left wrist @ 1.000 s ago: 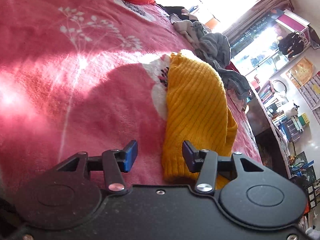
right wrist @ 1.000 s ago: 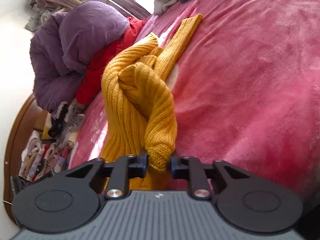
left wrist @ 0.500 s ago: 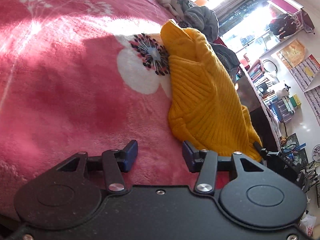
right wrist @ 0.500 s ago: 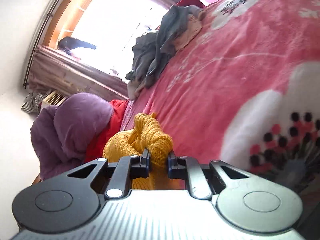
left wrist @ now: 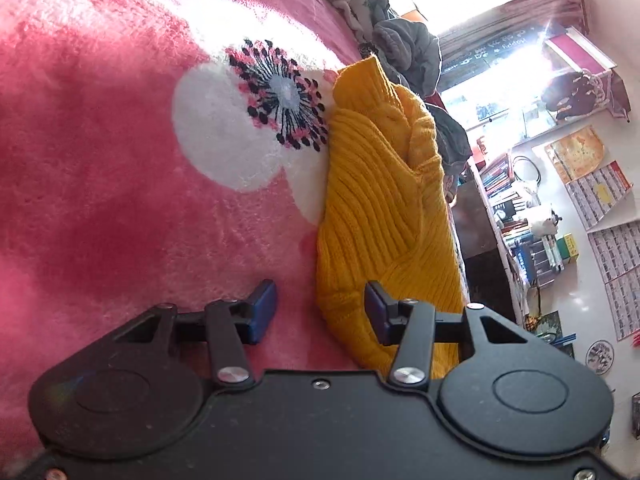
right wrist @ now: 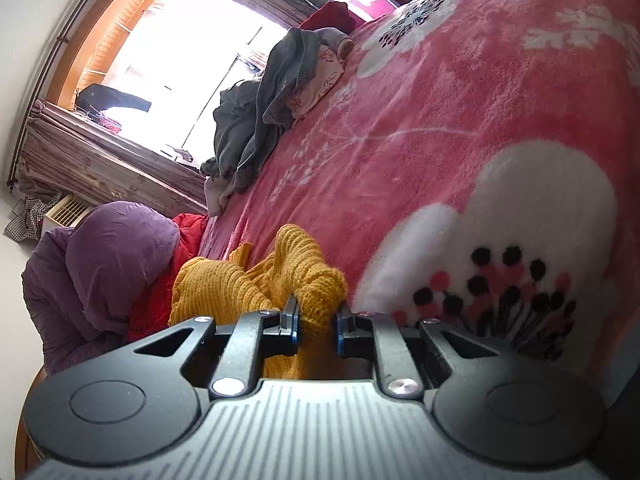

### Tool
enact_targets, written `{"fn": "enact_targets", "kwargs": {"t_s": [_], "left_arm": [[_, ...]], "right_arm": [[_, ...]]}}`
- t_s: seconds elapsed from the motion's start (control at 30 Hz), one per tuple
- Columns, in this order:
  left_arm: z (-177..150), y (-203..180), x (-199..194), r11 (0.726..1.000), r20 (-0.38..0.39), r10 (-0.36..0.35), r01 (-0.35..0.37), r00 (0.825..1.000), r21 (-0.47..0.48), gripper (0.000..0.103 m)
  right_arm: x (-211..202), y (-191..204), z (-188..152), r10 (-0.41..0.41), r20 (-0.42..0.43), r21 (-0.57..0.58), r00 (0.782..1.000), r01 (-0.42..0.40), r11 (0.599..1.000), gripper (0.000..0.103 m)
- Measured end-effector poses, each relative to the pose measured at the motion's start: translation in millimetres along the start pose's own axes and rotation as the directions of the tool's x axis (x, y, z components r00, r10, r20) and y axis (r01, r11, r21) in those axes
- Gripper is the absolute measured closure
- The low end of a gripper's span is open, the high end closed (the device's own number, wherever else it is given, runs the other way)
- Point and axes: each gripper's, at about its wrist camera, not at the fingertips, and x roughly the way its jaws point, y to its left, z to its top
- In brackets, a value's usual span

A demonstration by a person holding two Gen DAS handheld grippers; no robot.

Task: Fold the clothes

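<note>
Mustard-yellow ribbed knit sweater (left wrist: 380, 216) lying bunched lengthwise on the pink fleece blanket (left wrist: 120, 160) of the bed, just beside a printed white flower with dark stamens (left wrist: 248, 128). One thick fold of the same knit (right wrist: 316, 292) pinched between the closed jaws of the right gripper (right wrist: 316, 322), lifted off the blanket. Left gripper (left wrist: 320, 308) spread wide, holding nothing, hovering at the near end of the sweater, its right finger over the knit and its left finger over bare blanket. By the look of it, folding roughly midway: body already doubled into a narrow bundle, yet lumpy, with a loose flap across the top. Probably left to do: laying the held fold flat, squaring the edges, perhaps one more fold. Farther off, a heap of grey clothes (right wrist: 256, 112) near the window, apparently unfolded; a purple quilted duvet (right wrist: 100, 272) and red cloth (right wrist: 160, 280) at the bed's edge; cluttered shelves (left wrist: 520, 208) by the wall.
</note>
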Motion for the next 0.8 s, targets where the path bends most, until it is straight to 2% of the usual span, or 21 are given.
{"fn": "enact_targets", "kwargs": {"t_s": [0.07,0.17,0.23,0.27,0.33,0.43,0.63,0.8], "left_arm": [[3.6,0.1,8.7,0.999,0.006,-0.027,0.028,1.0,-0.022,0.056],[3.0,-2.5,14.6,0.998,0.017,-0.062,0.063,0.998,-0.02,0.059],[1.2,-4.0,17.4,0.996,0.008,-0.088,0.088,0.996,-0.025,0.08],[0.5,-6.0,17.1,0.996,0.007,-0.091,0.091,0.996,-0.015,0.086],[1.9,-15.9,10.3,0.996,0.024,-0.074,0.073,0.997,0.048,0.091],[10.9,-27.2,-9.2,0.992,0.078,-0.107,0.101,0.991,0.077,0.092],[28.9,-38.2,-66.9,0.979,0.225,-0.204,0.191,0.953,0.076,0.093],[38.1,-49.5,-117.0,0.966,0.34,-0.258,0.246,0.905,0.077,0.094]], "right_arm": [[1.5,2.6,-1.8,0.003,0.001,-0.009,1.0,-0.003,1.0,0.078],[3.8,6.6,-4.5,0.009,0.003,-0.023,1.0,-0.009,1.0,0.075],[5.3,9.2,-6.2,0.012,0.005,-0.032,1.0,-0.012,0.999,0.075],[6.0,10.5,-7.1,0.014,0.005,-0.036,1.0,-0.014,0.999,0.078],[7.3,13.9,-8.9,0.021,0.007,-0.046,1.0,-0.02,0.999,0.081],[7.0,28.0,-10.2,0.07,0.017,-0.064,0.997,-0.069,0.996,0.082],[7.5,68.0,-9.5,0.189,-0.001,-0.095,0.982,-0.188,0.977,0.083],[0.5,113.6,-10.0,0.294,-0.037,-0.14,0.955,-0.296,0.945,0.084]]}}
